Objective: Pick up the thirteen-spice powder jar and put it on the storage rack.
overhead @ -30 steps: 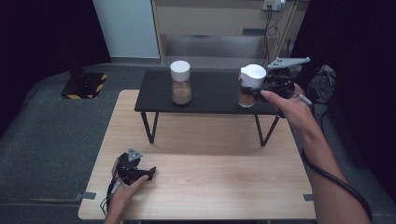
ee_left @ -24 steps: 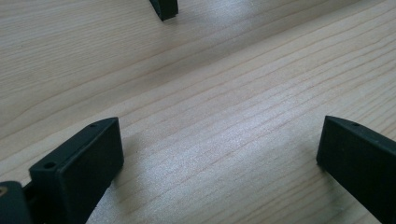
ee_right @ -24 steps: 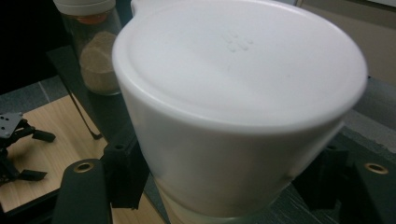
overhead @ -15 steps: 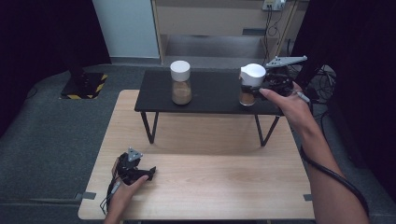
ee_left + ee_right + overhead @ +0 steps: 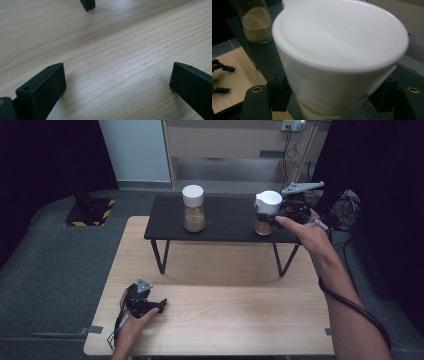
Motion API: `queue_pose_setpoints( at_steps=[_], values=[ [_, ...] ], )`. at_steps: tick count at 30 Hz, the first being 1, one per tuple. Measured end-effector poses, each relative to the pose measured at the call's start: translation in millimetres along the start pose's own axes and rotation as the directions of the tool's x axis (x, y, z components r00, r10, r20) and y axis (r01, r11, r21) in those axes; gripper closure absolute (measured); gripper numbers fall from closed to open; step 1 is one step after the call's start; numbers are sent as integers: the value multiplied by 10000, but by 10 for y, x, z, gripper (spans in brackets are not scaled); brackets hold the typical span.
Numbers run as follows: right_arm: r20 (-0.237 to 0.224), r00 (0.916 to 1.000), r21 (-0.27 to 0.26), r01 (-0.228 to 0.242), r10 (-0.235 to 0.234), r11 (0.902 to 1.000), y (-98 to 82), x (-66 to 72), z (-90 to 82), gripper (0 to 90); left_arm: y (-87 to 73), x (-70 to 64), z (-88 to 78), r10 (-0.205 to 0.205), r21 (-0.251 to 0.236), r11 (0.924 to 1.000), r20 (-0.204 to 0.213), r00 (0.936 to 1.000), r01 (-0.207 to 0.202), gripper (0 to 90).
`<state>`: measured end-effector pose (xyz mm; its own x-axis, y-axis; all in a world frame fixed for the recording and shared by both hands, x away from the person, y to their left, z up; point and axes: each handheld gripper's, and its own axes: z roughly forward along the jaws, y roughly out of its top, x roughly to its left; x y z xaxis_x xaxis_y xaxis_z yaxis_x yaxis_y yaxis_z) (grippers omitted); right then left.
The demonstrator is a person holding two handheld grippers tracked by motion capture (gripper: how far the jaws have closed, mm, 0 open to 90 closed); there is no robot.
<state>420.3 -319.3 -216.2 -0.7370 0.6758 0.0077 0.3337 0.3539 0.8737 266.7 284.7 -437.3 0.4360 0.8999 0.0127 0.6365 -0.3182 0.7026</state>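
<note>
High view puts your right tool (image 5: 278, 215) at the far right end of the small black counter (image 5: 225, 220), clamped around the white lid (image 5: 269, 201) of the right-hand jar (image 5: 263, 222). Right gripper view confirms it: the 2 black jaws press on opposite sides of the lid's wall, just under its rim, with the lid (image 5: 339, 50) tilted slightly toward the camera. You have the cap, not the glass.

Expect a smooth, stiff plastic cap that is slippery on its tapered side, so the pads could ride up if you squeeze harder without seating lower. The jar below looks like clear glass with brown powder in the bottom; treat it as fragile and fairly light, easy to drag or tip if the lid sticks. Whether the lid screws or simply presses on, I cannot tell from this angle.

A second jar (image 5: 193, 210) with the same white cap stands well apart to the left on that counter, holding sandy powder.

Your left tool (image 5: 145, 302) rests on the wooden counter (image 5: 225, 320) near the front left, jaws spread wide with nothing between them, as the left gripper view shows over bare wood grain (image 5: 112, 62). If the cap resists, that free tool belongs low on the glass body, below the cap, to steady it.
</note>
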Motion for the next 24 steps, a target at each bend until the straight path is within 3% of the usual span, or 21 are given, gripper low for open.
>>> queue_pose_setpoints(
  at_steps=[24],
  values=[
    [-83,9998,-129,-184,183,9997,-40,-34,7,311,0,-1,0,-3,-1,10000,-2,10000,3,0]
  ],
)
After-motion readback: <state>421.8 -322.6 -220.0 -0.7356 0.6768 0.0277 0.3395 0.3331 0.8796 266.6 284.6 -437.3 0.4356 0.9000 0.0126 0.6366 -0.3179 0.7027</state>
